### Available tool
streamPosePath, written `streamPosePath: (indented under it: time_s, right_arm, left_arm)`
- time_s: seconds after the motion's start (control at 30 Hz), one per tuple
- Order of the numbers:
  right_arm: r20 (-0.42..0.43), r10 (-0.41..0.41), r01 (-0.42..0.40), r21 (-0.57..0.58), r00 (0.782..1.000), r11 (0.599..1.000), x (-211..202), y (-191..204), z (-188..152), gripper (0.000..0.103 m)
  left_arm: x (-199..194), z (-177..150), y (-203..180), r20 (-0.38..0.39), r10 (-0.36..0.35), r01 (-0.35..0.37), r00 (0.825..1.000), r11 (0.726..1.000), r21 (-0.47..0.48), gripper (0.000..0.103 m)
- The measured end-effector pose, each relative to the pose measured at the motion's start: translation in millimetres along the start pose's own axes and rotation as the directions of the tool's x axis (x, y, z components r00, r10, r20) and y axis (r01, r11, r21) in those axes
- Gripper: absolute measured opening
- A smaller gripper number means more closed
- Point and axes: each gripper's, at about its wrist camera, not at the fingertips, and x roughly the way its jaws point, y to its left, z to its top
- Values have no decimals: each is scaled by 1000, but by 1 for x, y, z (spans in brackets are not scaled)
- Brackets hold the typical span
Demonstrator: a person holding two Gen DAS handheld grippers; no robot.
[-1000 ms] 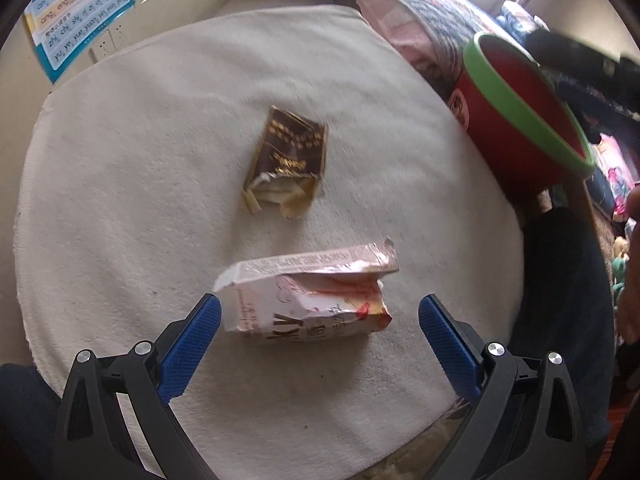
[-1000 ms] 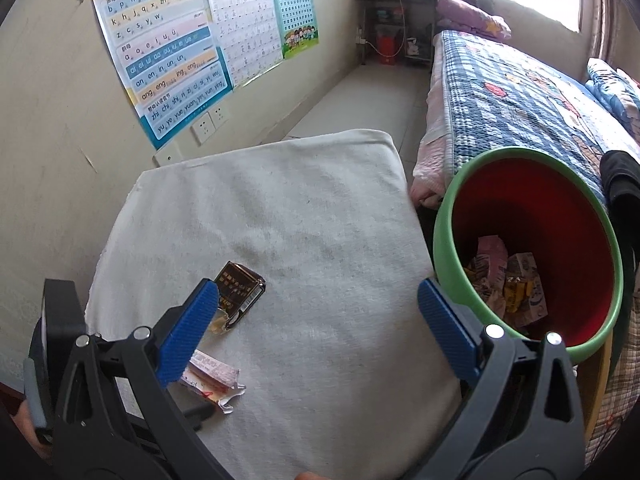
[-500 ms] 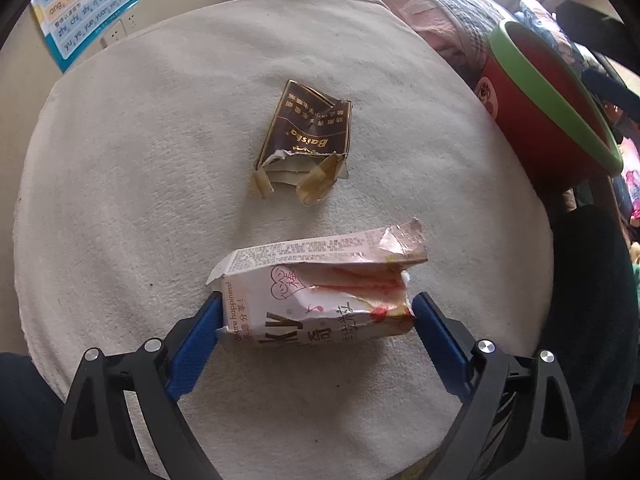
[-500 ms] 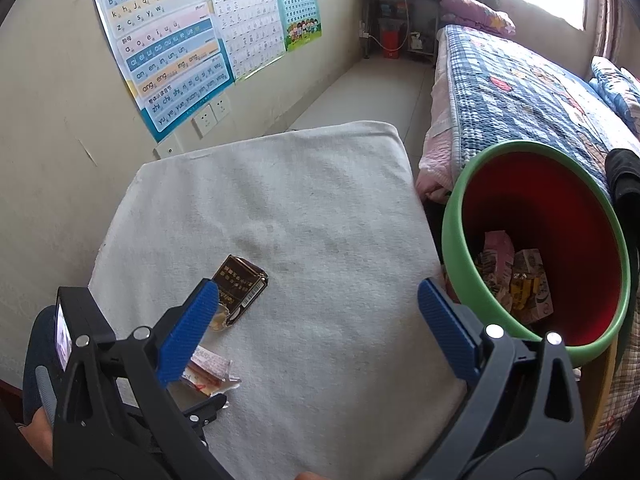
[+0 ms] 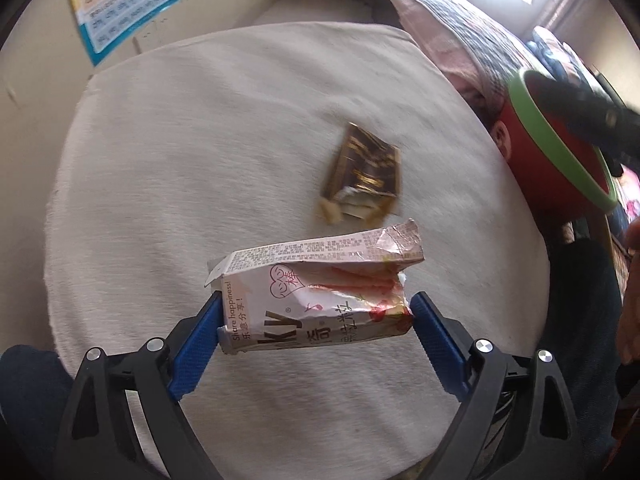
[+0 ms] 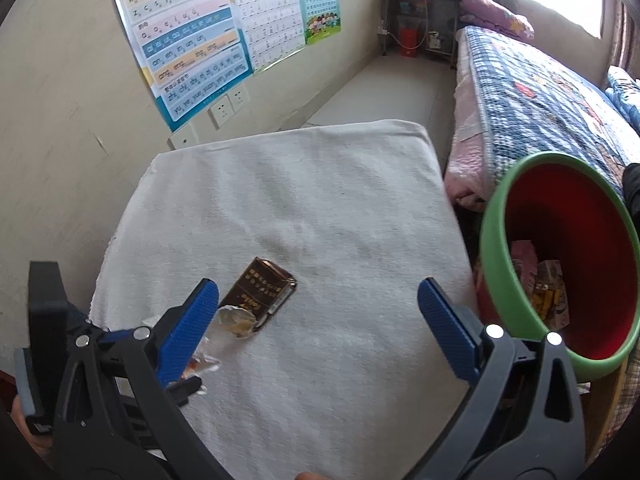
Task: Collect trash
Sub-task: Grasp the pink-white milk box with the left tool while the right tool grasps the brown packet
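Left tongs (image 5: 316, 320) clamped on pink carton (image 5: 316, 292), above tabletop (image 5: 200, 160). Right tongs (image 6: 318, 320) apart, empty. Brown wrapper (image 6: 260, 296) lies on cloth. Advice: keep grip firm, carry carton over red bin (image 6: 520, 208), release inside rim.

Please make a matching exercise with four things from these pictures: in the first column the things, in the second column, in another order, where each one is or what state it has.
Things
1. crumpled pink and white snack carton
2. torn dark brown wrapper
3. red bin with green rim
4. right gripper

States
A. open, holding nothing
B. lying on the white cloth
C. between the left gripper's blue fingers
D. beside the table, trash inside

Pairs: 1-C, 2-B, 3-D, 4-A
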Motion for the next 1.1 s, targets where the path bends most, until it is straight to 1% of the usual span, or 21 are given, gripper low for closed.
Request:
streamPosePath:
  time_s: [0.3,0.47,0.7,0.97,1.03,1.1]
  right_arm:
    - [-64,42,-43,-13,997,999,36,33,-5,98]
    - [-109,38,-40,-11,993,999,59,46,-13,98]
    - [-171,26,-26,-1,985,1000,91,60,-21,98]
    - [-233,1,3,19,972,1000,119,61,-24,98]
    - [-241,-3,9,23,970,1000,123,61,-25,93]
    - [-251,-9,15,19,968,1000,125,62,-26,81]
  left_arm:
    - [-19,7,54,43,57,-53,997,994,-96,87]
    - [-23,9,80,54,76,-67,996,987,-146,87]
    - [-21,11,94,62,80,-68,995,983,-172,87]
    - [-18,12,97,62,71,-59,996,982,-178,87]
    - [-18,12,98,61,71,-59,996,982,-178,87]
    - [-18,12,98,59,69,-57,996,982,-179,87]
